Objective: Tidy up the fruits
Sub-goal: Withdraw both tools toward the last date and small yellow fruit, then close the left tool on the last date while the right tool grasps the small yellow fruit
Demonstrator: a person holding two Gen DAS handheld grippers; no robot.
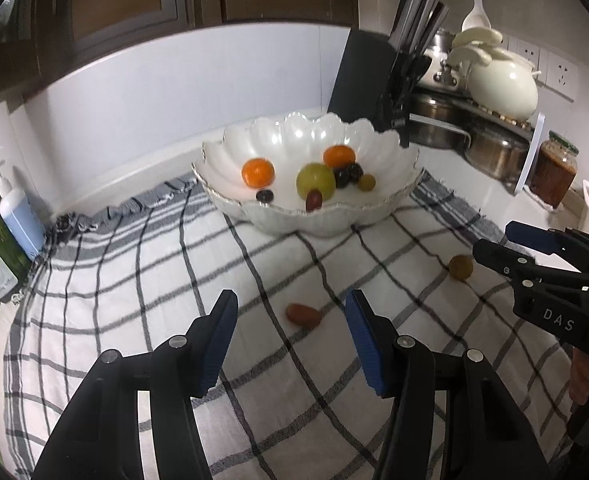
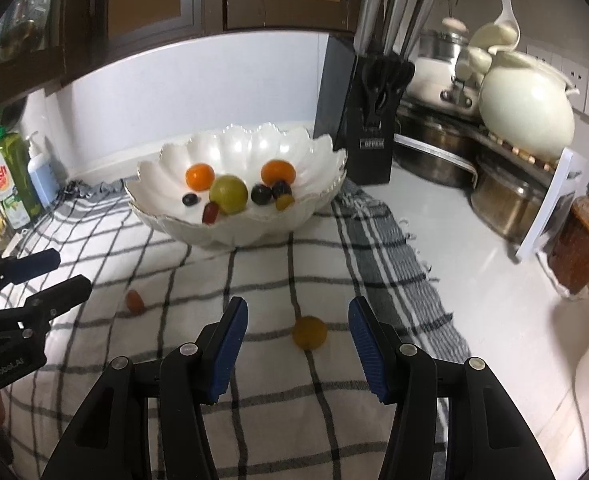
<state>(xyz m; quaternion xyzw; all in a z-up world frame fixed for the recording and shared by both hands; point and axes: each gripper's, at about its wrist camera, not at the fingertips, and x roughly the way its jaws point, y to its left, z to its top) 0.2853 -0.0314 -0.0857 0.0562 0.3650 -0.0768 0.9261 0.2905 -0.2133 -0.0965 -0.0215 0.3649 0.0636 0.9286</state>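
Spread wide and holding nothing, the left gripper [image 1: 290, 336] is seen poised above the checked cloth [image 1: 134, 280], with a small reddish fruit [image 1: 303, 315] lying on the cloth between its blue pads. The right gripper [image 2: 298, 334] is likewise released and unloaded, and a yellow-green fruit [image 2: 309, 332] is framed just ahead of its fingers. Beyond both, the white scalloped bowl [image 1: 230, 148] is found at the far edge of the cloth, already filled with two oranges, a large green fruit and several dark and reddish grapes. The task is judged mostly done: only the two loose fruits are left to be carried over. Nothing is seen blocking the path to the bowl, though its raised rim must be cleared. A knife block [image 2: 368, 120], steel pots, a cream tureen and a sauce jar [image 2: 582, 240] are crowded on the desk to the right; soap bottles stand at the left.
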